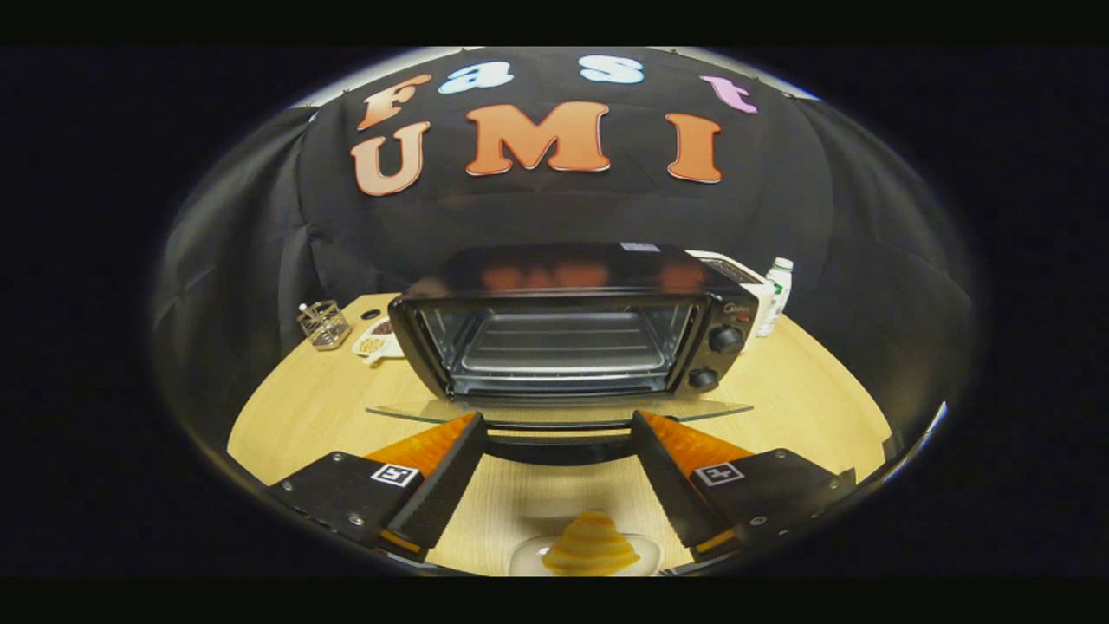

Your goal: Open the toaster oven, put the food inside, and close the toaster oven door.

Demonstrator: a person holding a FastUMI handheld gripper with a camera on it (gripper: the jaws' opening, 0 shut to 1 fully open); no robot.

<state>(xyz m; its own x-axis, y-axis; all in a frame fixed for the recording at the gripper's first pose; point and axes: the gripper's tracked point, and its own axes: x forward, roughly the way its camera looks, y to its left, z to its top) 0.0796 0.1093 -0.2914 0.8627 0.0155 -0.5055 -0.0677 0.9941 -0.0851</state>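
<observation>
With the toaster oven (563,334) already open and its glass door (559,411) lying flat just ahead, the hand-held gripper (559,425) holds its fingers wide apart and empty, while the food (591,546) sits on a plate (528,559) on the surface (286,416), below and behind the fingertips.

A pale wooden tabletop (806,394) fills the lower half of the frame. Behind it, black cloth (260,251) hangs in soft folds as the booth's wall, with a bright strip of light along its upper edge.
</observation>
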